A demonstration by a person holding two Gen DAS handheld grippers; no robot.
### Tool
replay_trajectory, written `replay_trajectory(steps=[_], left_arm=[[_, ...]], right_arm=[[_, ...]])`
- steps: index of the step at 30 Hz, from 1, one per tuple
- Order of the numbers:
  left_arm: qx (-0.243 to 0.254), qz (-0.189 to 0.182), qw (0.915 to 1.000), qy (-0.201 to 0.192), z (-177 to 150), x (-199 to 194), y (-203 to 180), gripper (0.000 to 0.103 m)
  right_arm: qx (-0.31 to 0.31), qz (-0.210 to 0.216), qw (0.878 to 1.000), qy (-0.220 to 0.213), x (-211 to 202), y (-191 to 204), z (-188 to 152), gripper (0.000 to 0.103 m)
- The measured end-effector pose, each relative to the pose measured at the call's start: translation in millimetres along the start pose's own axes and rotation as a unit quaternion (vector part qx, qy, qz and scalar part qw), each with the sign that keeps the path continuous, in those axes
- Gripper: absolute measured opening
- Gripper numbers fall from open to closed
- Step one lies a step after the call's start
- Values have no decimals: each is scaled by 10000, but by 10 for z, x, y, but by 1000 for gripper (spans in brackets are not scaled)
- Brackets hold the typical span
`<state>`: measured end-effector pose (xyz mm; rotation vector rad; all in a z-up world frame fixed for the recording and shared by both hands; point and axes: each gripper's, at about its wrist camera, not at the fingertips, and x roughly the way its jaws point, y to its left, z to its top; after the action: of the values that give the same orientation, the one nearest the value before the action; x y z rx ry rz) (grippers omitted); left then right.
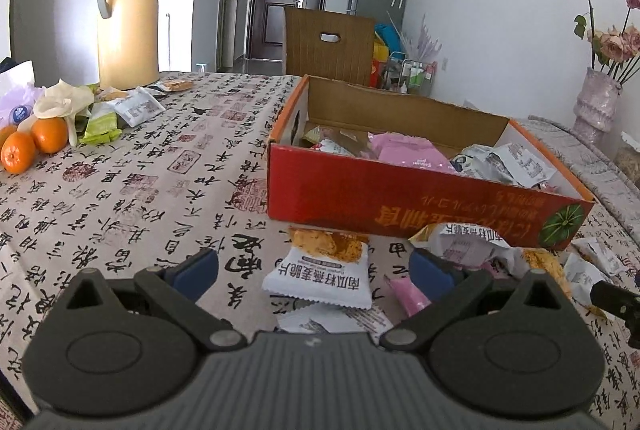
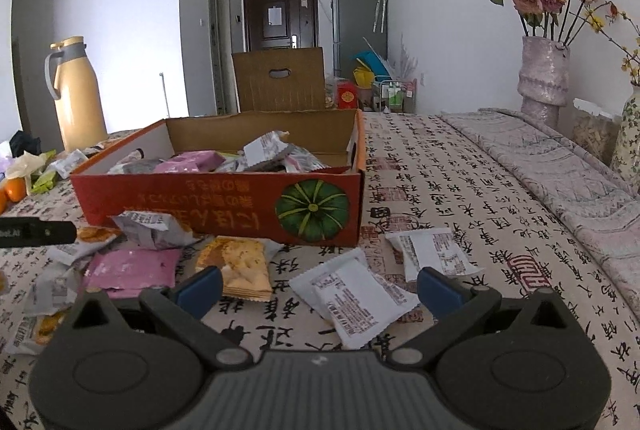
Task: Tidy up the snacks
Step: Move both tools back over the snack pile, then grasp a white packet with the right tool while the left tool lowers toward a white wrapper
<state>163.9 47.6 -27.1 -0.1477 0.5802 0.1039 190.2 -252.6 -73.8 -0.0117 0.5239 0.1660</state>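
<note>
Snack packets lie scattered on the calligraphy-print cloth of the surface point(image 2: 460, 166), along the near side of the shallow red cardboard box point(image 1: 400, 198) that already holds several pink and white packets. The left gripper point(image 1: 316, 268) is spread wide and grasps nothing; a white foil packet with an orange top point(image 1: 320, 270) lies directly between its fingers, its long axis pointing away toward the box, with another white packet partly hidden beneath it. The right gripper point(image 2: 320, 288) is likewise released and empty, and a white rectangular packet lying label-up point(image 2: 356, 298) sits between its fingers, angled near-right to far-left. Each gripper thus has its own target straight ahead. Farther left, the heap of pink, silver and orange packets overlaps, so their count is hard to make out.
</note>
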Motion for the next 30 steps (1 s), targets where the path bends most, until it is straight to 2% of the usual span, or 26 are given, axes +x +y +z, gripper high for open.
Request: replay_trajectory(steps=[9,14,21,23,29,30], left_arm=[[-60,4,10000,64,-4,27,13,103],[-83,2,9999,87,-3,34,22,103],[-109,1,9999,132,-1,43,31,103],[-114,-4,9998,147,1,48,33,103],[-144,-46,9997,172,-1,58,44,103],[-148,-54,9997,184,-1,62,45,103]], right_arm=[[-39,-48,9997,224,115,-92,14,103],[-367,13,9985,415,245,-148,103,102],[-785,107,9951,588,431,-73,194,86],[-877,136,9940,645,489,-44,199,85],[-635,284,9942,818,595,-125,167,76],[-606,287,9940,867,600,-141,157,72]])
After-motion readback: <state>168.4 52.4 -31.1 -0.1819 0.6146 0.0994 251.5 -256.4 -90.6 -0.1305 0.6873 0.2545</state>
